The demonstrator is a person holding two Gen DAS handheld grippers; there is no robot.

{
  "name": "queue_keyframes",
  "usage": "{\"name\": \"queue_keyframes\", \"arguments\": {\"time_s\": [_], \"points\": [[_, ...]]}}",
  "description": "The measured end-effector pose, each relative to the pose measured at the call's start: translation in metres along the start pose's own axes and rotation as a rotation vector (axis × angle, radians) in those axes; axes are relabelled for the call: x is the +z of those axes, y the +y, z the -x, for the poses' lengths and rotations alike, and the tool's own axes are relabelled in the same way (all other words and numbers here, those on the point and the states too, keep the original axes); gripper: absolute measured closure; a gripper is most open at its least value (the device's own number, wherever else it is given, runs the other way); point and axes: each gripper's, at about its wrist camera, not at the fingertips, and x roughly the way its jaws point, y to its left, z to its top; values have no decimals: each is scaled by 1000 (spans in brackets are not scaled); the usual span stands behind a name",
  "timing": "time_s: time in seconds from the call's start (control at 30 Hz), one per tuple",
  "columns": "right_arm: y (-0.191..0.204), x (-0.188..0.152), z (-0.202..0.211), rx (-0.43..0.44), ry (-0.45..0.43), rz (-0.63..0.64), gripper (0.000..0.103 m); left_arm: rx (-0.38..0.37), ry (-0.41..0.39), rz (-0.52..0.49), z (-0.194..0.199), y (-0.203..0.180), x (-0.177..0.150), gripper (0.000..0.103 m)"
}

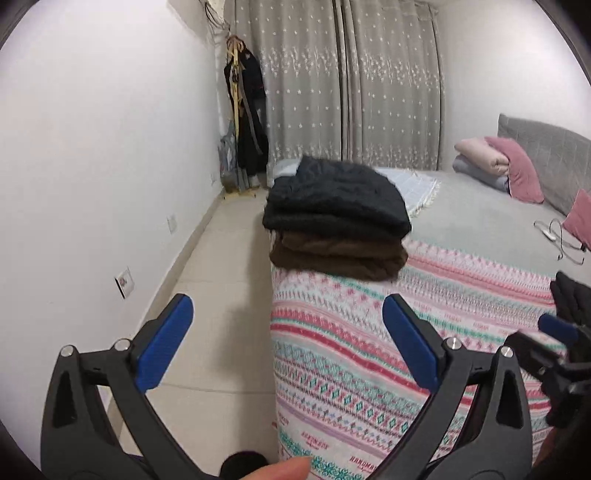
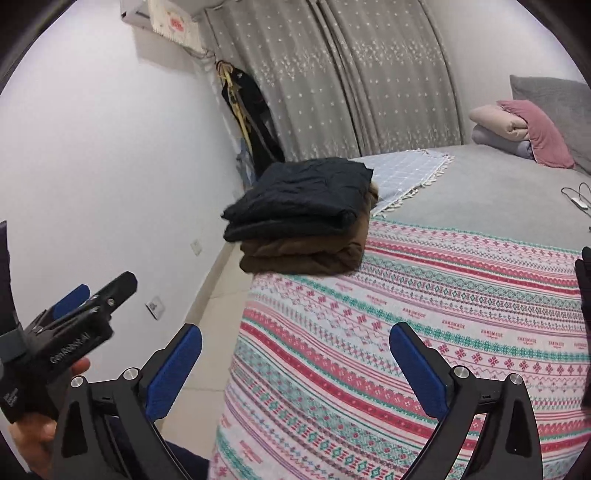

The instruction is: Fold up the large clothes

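Spread left claw short of folded clothes

A bedroom in a home. A wide bed with a grey sheet and a padded headboard fills the right side, with pink pillows and a rolled quilt near its head. A patterned blanket covers the foot. Star-print curtains close the far wall, a coat stand hung with dark clothes stands in the corner, and an air conditioner is mounted high up.
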Motion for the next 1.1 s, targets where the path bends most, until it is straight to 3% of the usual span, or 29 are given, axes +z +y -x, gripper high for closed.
{"name": "queue_keyframes", "arguments": {"time_s": [0.3, 1.1], "points": [[-5, -19, -17, -9, 28, -31, 1, 31, 58, -41, -17, 3, -28, 1], [-8, -25, -22, -59, 10, -19, 1, -6, 104, -49, -22, -13, -35, 1]]}}
